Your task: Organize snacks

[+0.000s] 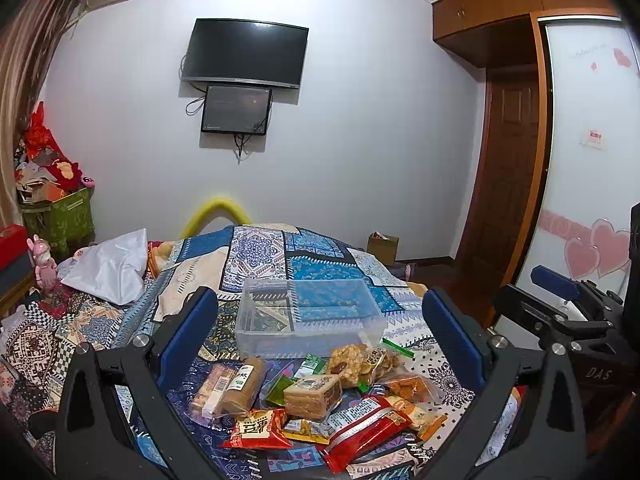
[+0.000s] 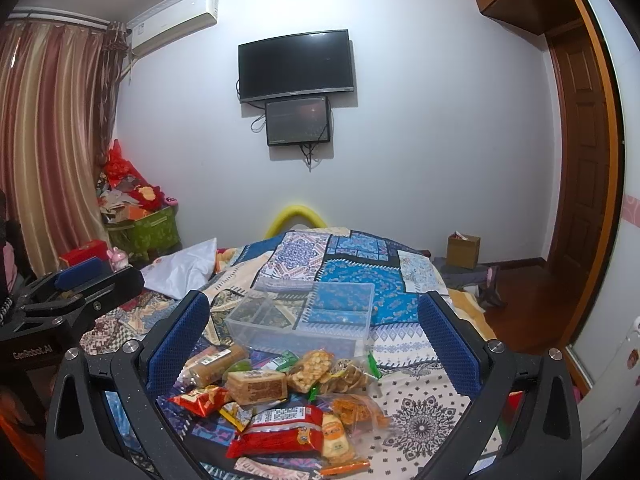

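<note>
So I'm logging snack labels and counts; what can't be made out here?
- Long red foil packet, right wrist view: print too small.
- Pile's near edge, left wrist view: cut off by the frame and the left gripper.
- Clear plastic bin: front wall blurs its floor.
- Lower snacks: buried.

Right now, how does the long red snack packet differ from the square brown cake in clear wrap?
The red packet is opaque, long and flat; the brown cake is a thick block, visible through its clear wrap. The red packet lies nearer the cameras; the cake lies nearer the clear plastic box. Both are sealed, in the pile on the patterned bedspread, with neither in a hand-held gripper.
</note>
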`<state>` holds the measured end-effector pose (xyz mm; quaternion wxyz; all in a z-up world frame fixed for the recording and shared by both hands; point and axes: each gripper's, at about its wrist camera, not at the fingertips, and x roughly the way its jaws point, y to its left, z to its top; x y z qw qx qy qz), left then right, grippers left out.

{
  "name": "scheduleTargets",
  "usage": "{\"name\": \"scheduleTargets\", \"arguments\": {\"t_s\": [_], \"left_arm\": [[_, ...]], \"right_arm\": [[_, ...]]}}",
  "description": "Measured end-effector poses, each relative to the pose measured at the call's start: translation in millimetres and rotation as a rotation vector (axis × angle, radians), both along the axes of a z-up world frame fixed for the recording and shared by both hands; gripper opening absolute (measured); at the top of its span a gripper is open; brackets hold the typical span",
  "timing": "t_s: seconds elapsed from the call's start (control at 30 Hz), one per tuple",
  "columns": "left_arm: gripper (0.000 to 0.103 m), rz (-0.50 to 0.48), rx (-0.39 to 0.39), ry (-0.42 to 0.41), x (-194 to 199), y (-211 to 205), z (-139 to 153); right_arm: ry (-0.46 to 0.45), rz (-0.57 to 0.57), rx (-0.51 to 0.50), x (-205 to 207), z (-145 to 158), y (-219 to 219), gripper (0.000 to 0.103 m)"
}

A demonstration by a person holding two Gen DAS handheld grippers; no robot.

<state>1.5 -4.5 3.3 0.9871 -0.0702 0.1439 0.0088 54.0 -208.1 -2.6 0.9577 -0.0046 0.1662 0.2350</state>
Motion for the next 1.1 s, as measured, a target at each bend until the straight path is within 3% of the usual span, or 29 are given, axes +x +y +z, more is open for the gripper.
{"name": "scheduleTargets", "arguments": {"t_s": [1.1], "left_arm": [[0.103,-0.008,0.01,-0.022,-5.8,-0.8,0.7]], "right_arm": [[-0.009,0.005,0.012,-4.0,2.1,-0.1,0.103]]}}
